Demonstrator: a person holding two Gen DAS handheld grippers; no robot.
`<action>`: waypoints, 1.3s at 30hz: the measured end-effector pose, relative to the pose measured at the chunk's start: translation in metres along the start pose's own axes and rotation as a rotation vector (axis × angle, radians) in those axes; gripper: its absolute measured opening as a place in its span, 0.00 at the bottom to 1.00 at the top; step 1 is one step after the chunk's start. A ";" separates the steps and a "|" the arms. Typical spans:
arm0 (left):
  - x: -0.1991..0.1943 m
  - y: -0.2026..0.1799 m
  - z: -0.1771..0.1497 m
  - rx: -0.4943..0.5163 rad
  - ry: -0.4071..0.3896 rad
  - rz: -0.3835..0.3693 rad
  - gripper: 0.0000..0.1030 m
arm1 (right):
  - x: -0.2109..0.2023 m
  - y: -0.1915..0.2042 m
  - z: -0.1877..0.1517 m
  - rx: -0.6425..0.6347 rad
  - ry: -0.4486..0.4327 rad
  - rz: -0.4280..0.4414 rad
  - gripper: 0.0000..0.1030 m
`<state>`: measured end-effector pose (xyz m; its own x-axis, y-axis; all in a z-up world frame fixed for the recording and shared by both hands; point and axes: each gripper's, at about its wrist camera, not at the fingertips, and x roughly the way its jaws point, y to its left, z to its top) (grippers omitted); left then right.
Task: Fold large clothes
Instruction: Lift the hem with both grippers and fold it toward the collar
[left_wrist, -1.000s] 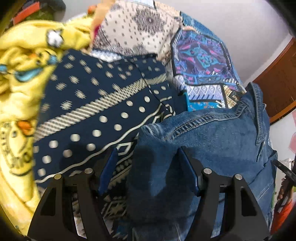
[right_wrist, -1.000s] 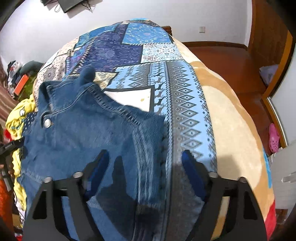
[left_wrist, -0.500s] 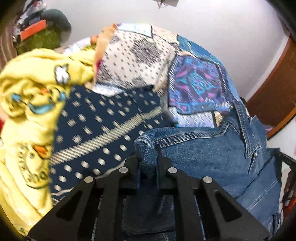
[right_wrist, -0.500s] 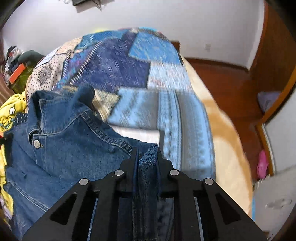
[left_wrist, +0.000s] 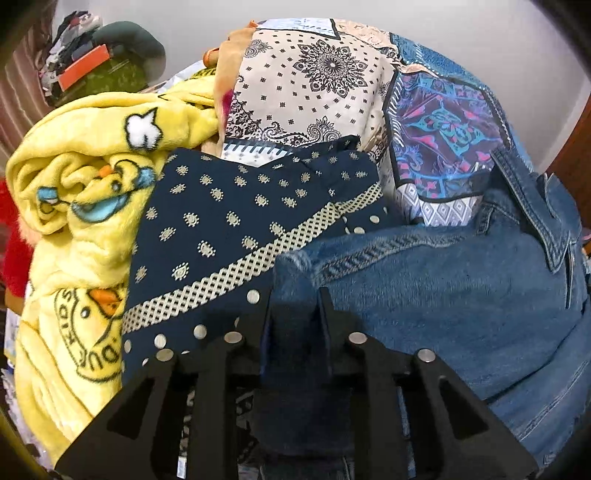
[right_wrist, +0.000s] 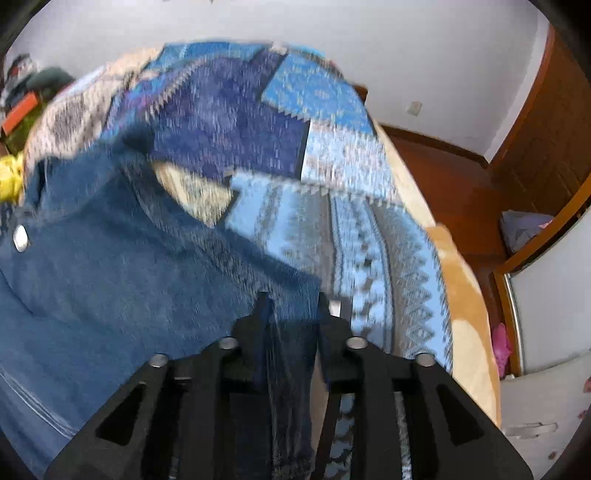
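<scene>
A blue denim jacket (left_wrist: 461, 295) lies on a bed covered with a patchwork quilt (left_wrist: 443, 129). My left gripper (left_wrist: 295, 306) is shut on a bunched corner of the jacket near its left shoulder seam. In the right wrist view the jacket (right_wrist: 110, 277) spreads to the left, blurred, with a metal button (right_wrist: 20, 238) showing. My right gripper (right_wrist: 291, 310) is shut on the jacket's right edge, with denim hanging between the fingers. The quilt (right_wrist: 351, 184) lies behind it.
A navy dotted garment (left_wrist: 229, 229) and a yellow fleece blanket (left_wrist: 81, 184) lie left of the jacket. A clutter pile (left_wrist: 96, 62) sits at the far left wall. Wooden floor (right_wrist: 450, 177), a wooden wardrobe (right_wrist: 535, 129) and a white cabinet (right_wrist: 546, 295) stand right of the bed.
Both grippers went from open around the jacket's edges to shut on the denim. Since then both have lifted and pulled the fabric; the right view is now motion-blurred.
</scene>
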<state>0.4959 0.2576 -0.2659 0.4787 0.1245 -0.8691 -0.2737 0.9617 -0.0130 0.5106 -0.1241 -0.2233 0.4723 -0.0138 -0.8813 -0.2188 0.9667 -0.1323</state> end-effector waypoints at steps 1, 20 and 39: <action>-0.003 -0.002 -0.001 0.015 0.003 0.014 0.32 | -0.002 0.002 -0.002 -0.015 0.008 -0.011 0.37; -0.203 -0.027 -0.078 0.189 -0.191 -0.046 0.88 | -0.198 0.035 -0.075 -0.114 -0.209 0.141 0.95; -0.189 0.037 -0.276 -0.089 0.056 -0.162 0.93 | -0.191 0.036 -0.232 0.033 -0.063 0.222 0.96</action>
<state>0.1652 0.2019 -0.2388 0.4759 -0.0468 -0.8783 -0.2708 0.9423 -0.1970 0.2140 -0.1459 -0.1653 0.4679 0.2153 -0.8571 -0.2956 0.9521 0.0779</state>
